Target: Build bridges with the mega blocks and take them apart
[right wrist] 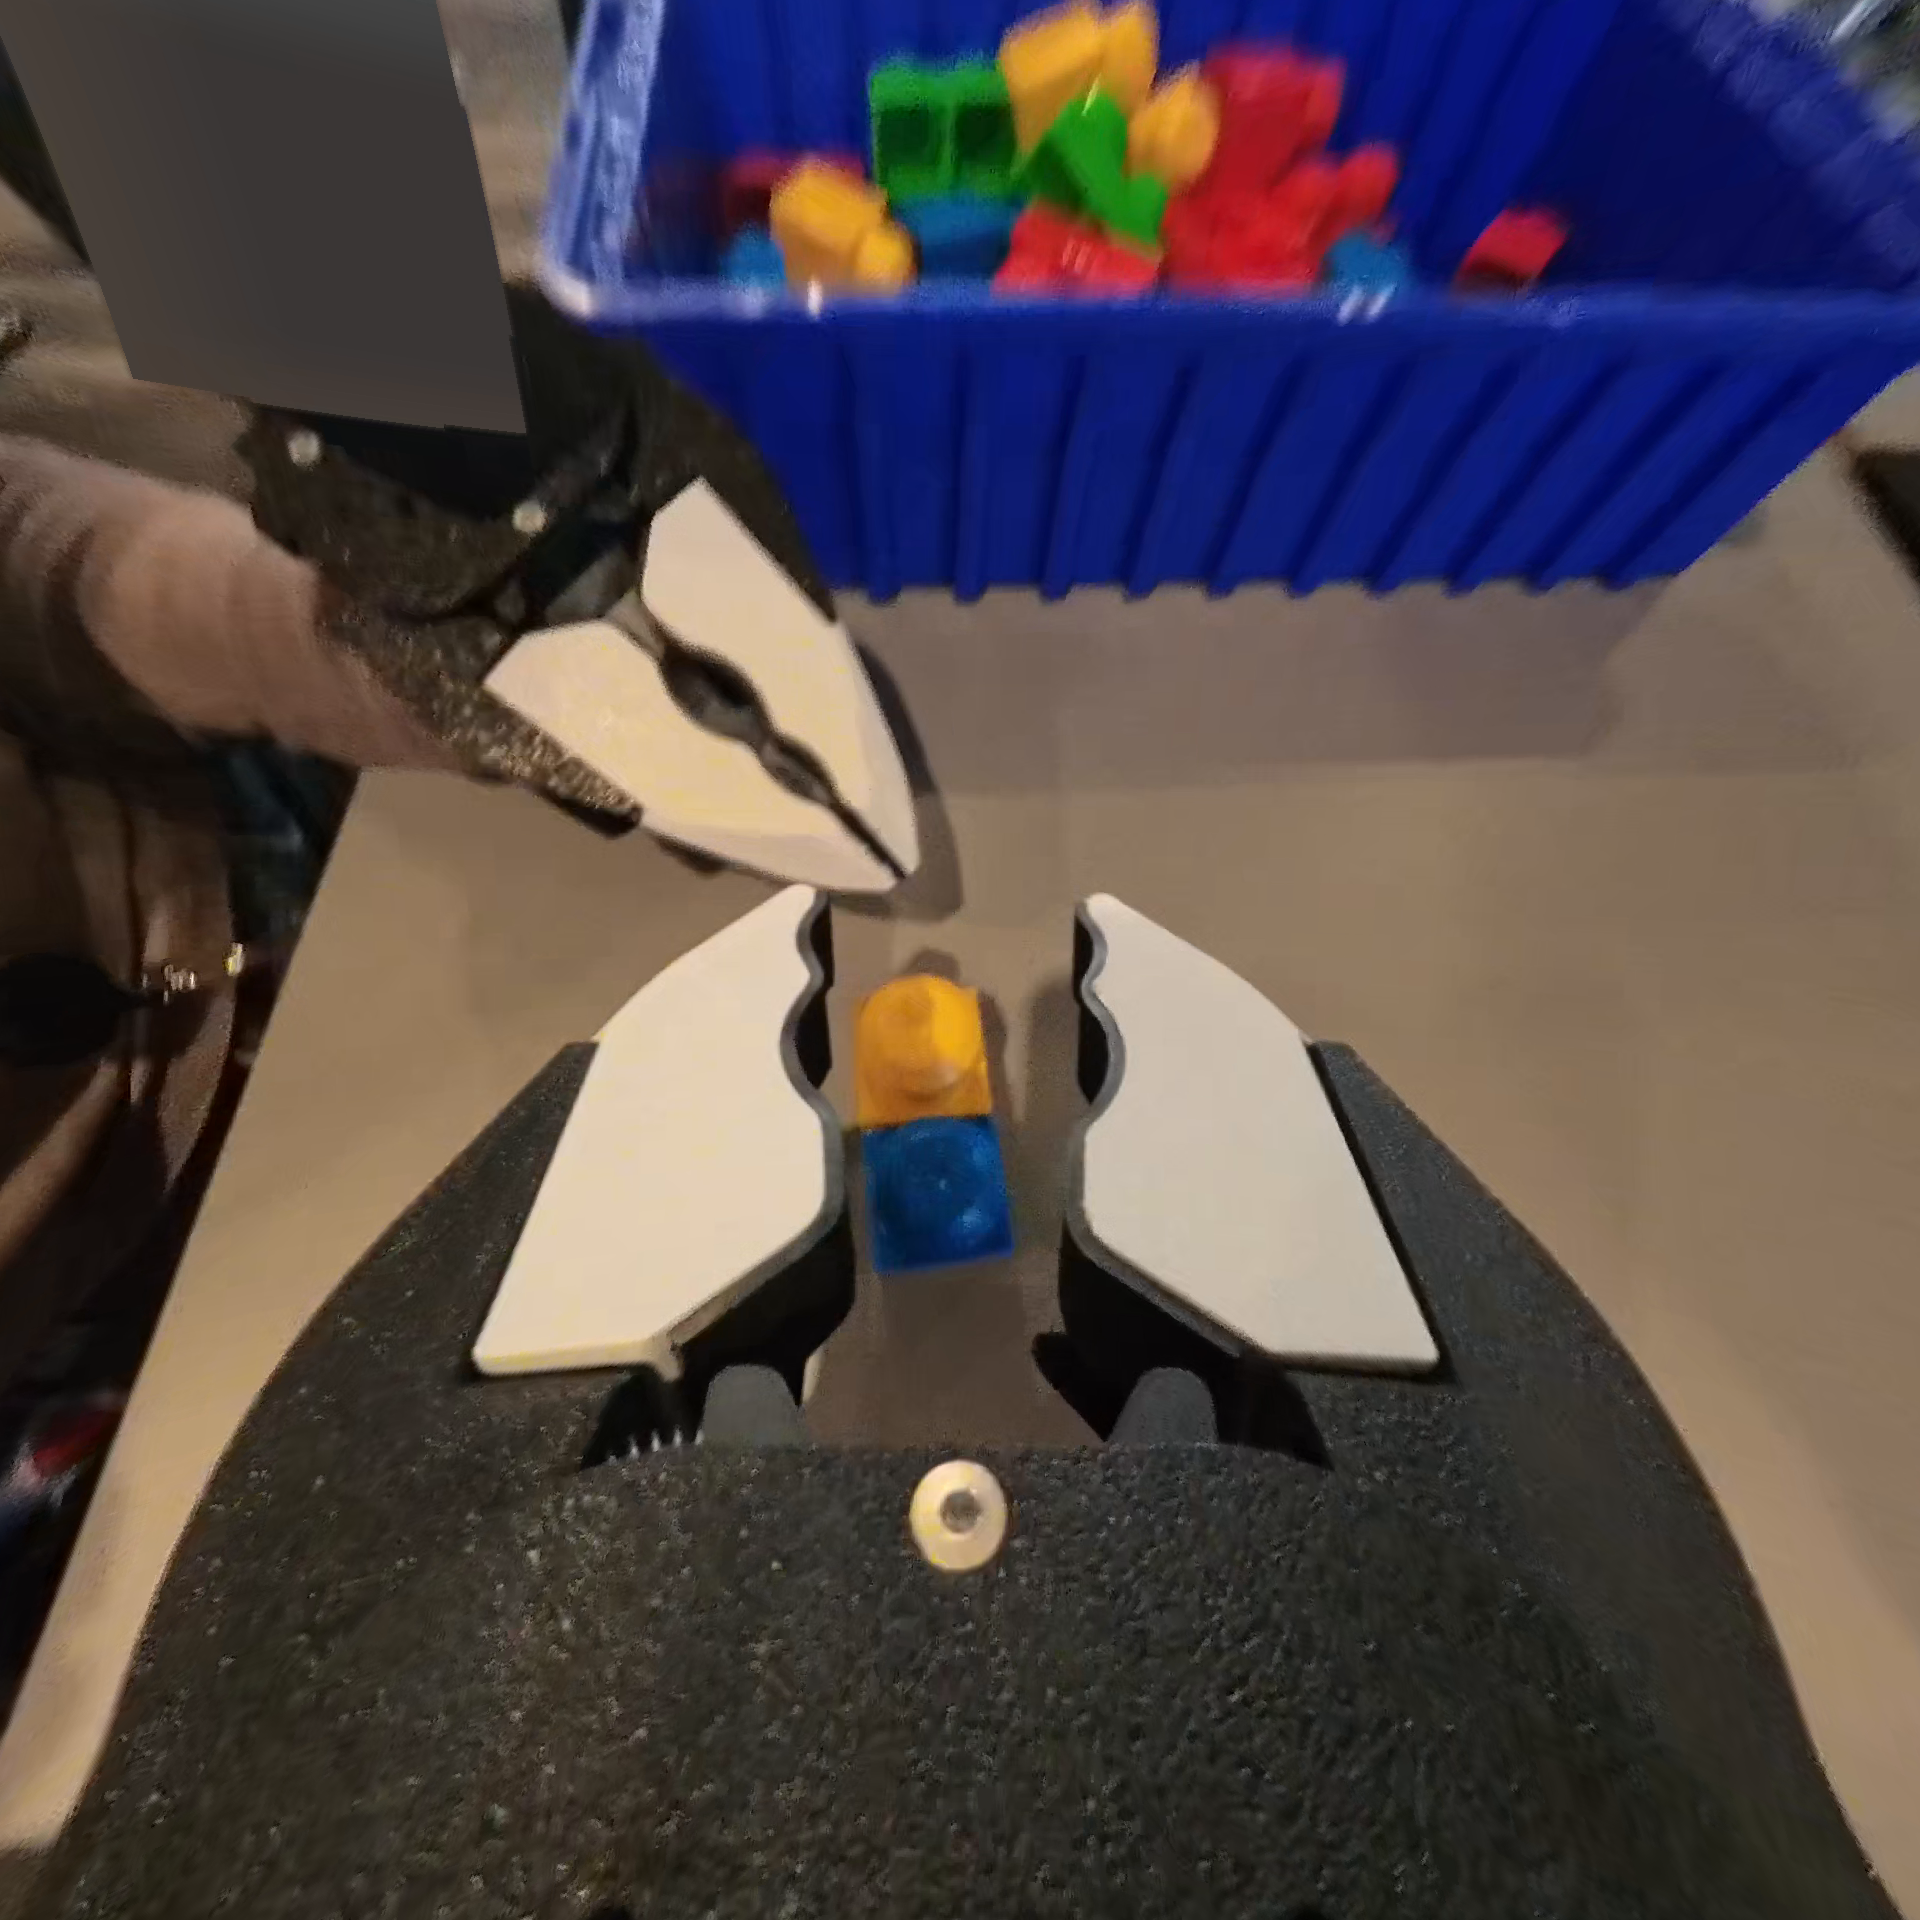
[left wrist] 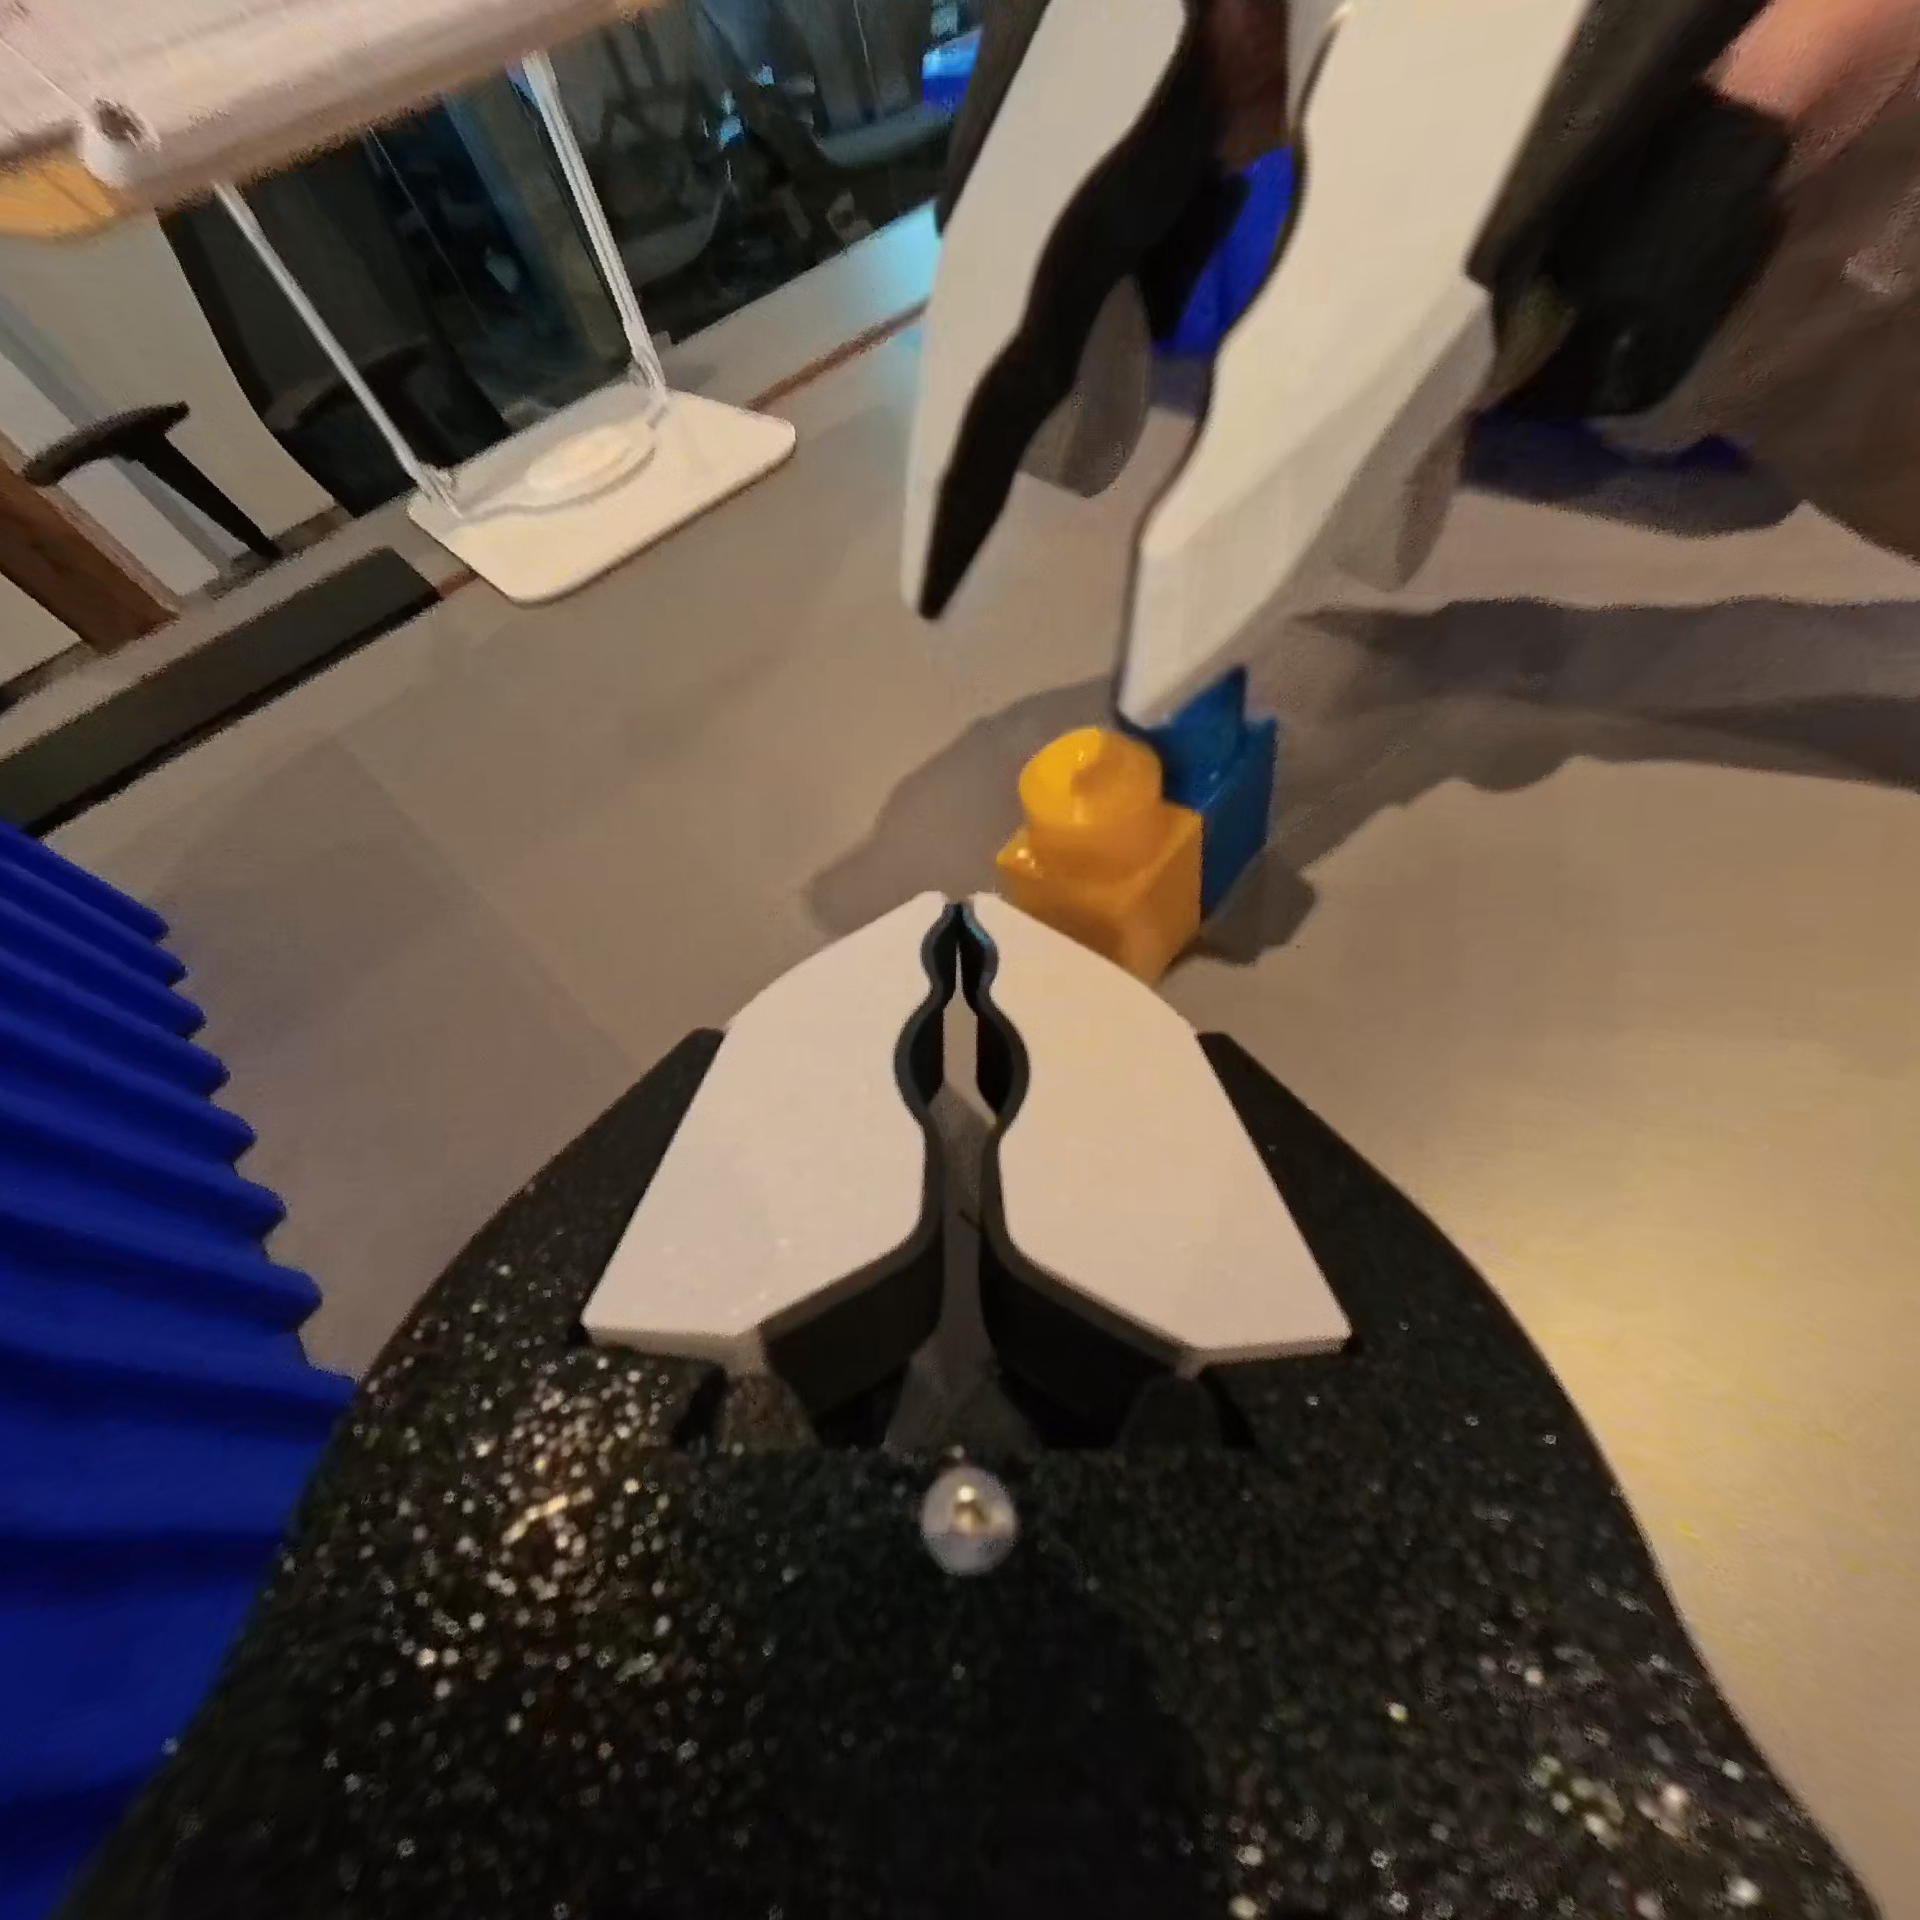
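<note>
A yellow block [left wrist: 1101,862] and a blue block [left wrist: 1231,790] stand side by side, touching, on the grey table. In the right wrist view the yellow block [right wrist: 920,1049] and the blue block [right wrist: 940,1195] lie between my open right fingers. My right gripper [right wrist: 951,925] is open above them and holds nothing; it also shows in the left wrist view [left wrist: 1029,644], one fingertip at the blue block. My left gripper [left wrist: 961,920] is shut and empty, just in front of the yellow block. It shows in the right wrist view [right wrist: 899,873] too.
A blue ribbed bin [right wrist: 1195,457] with several red, yellow, green and blue blocks stands behind the two blocks; its wall [left wrist: 114,1195] is at my left. A person's sleeve [right wrist: 156,623] is at the left. A white stand base [left wrist: 613,509] sits far off. About 5 cm separates my left fingertips from my right.
</note>
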